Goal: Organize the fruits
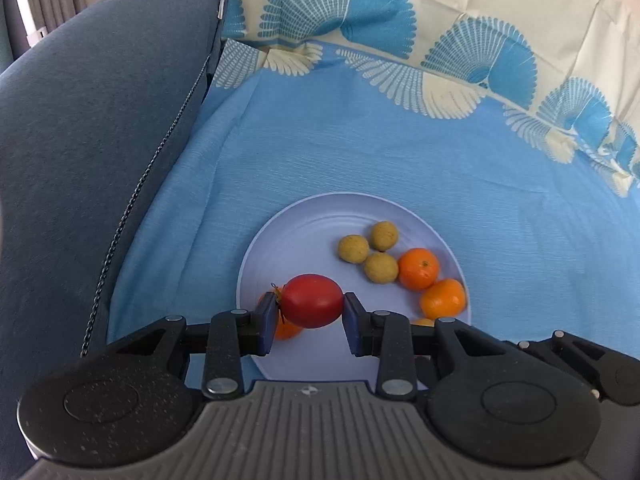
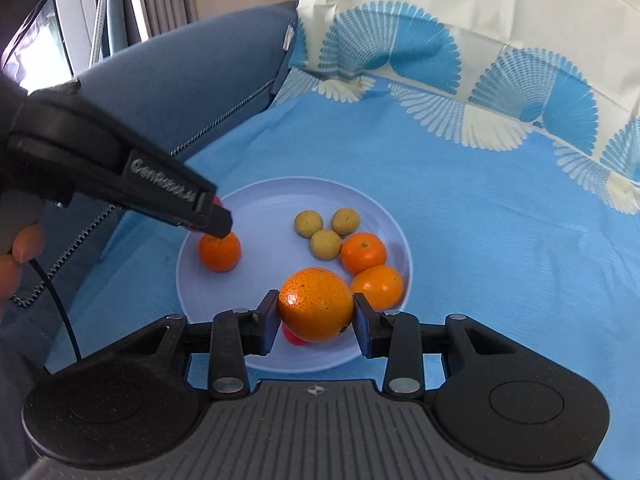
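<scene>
A pale blue plate [image 1: 304, 216] [image 2: 260, 204] lies on the blue cloth. On it sit three small yellow-green fruits [image 1: 353, 249] [image 2: 308, 223] and two oranges [image 1: 418, 268] [image 2: 363, 253] at its right side. My left gripper [image 1: 309, 302] is shut on a red tomato [image 1: 312, 300] just above the plate's near left part, over another orange [image 1: 286, 332] [image 2: 220, 252]. In the right wrist view my right gripper [image 2: 316, 306] is shut on a large orange [image 2: 316, 305] above the plate's near edge. A red fruit [image 2: 294, 338] peeks out beneath it. The left gripper [image 2: 216, 222] reaches in from the left.
A grey-blue sofa cushion [image 1: 100, 140] [image 2: 192, 76] rises along the left. The blue cloth [image 1: 480, 184] [image 2: 500, 240] with a cream fan-patterned border [image 1: 460, 20] spreads behind and right of the plate. A hand [image 2: 16, 256] and black cable [image 2: 60, 304] show at far left.
</scene>
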`<state>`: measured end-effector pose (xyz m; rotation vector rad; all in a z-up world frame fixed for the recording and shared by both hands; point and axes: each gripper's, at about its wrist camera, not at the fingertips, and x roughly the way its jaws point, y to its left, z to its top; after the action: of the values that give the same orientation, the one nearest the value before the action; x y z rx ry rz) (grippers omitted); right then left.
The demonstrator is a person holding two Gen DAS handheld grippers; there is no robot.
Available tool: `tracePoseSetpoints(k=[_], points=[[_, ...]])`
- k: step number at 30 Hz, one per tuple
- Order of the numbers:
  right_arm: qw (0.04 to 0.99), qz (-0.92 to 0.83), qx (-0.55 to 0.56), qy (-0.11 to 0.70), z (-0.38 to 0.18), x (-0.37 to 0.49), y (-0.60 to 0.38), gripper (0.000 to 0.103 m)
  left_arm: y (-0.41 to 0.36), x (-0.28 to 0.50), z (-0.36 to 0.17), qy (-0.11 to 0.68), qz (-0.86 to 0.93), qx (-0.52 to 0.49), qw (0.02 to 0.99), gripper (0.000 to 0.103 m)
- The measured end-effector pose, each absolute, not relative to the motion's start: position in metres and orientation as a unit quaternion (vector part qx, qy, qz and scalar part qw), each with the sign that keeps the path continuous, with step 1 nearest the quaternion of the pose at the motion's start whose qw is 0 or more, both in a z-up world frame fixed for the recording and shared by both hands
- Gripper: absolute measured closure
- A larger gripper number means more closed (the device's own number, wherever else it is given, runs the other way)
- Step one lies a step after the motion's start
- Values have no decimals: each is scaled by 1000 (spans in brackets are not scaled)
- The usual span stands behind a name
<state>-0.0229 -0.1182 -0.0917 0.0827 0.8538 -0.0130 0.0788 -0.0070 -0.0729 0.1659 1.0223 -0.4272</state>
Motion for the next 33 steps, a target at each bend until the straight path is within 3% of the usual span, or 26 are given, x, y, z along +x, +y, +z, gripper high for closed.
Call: tracePoseSetpoints(k=[3, 4, 5, 6, 9, 15, 23, 33], points=[[906, -4, 38, 421, -98, -14, -115, 63, -11, 84, -79, 485, -204, 90, 846, 55], [906, -3, 36, 421, -99, -12, -114, 63, -10, 85, -78, 485, -206, 90, 845, 34], [907, -2, 32, 420, -99, -11, -113, 54, -8, 85, -76, 481, -207, 86, 848, 8], [909, 2, 29, 416, -97, -10, -112, 41, -5, 84, -73, 475, -204, 79, 852, 0], [915, 10, 20, 404, -88, -10, -111, 24, 4, 78, -62, 468, -201, 64, 858, 0], [914, -8, 29, 404, -61, -41, -110, 10, 28, 44, -38, 473, -168, 73, 862, 0], [911, -69, 52, 403, -36, -105, -97, 1, 59, -20, -12, 471, -147, 86, 866, 0], [921, -99, 53, 373, -14, -156, -87, 1, 71, -62, 12, 448, -135, 90, 879, 0]])
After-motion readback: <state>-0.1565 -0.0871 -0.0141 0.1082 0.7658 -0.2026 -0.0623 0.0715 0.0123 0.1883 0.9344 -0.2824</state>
